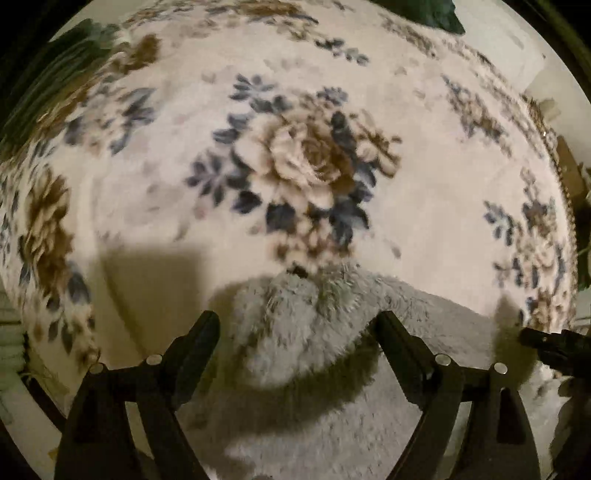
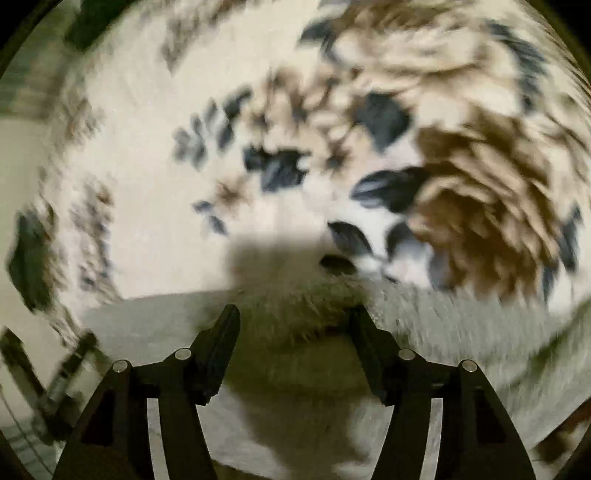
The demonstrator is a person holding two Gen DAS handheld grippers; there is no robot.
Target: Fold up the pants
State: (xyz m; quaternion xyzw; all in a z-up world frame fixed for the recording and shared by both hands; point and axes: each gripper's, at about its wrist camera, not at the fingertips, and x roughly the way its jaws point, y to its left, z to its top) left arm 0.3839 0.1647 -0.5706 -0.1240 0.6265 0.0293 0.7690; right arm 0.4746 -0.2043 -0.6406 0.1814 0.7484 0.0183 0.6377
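The pants (image 1: 306, 343) are grey and fluffy and lie on a cream blanket with brown and blue flowers (image 1: 306, 155). In the left wrist view a rounded fold of them bulges up under my left gripper (image 1: 297, 325), which points down at it, open, its fingers apart on either side of the bulge. The right wrist view is blurred. There the pants (image 2: 443, 314) run as a grey band across the lower picture. My right gripper (image 2: 294, 312) stands open over their fuzzy edge, and the pads do not press on it.
The flowered blanket (image 2: 147, 184) covers the whole surface. Its trimmed edge (image 1: 565, 192) runs down the right side in the left wrist view. Dark green cloth lies at the far edge (image 1: 424, 14) and upper left (image 1: 62, 62). A black tool part (image 1: 554, 343) pokes in at the right.
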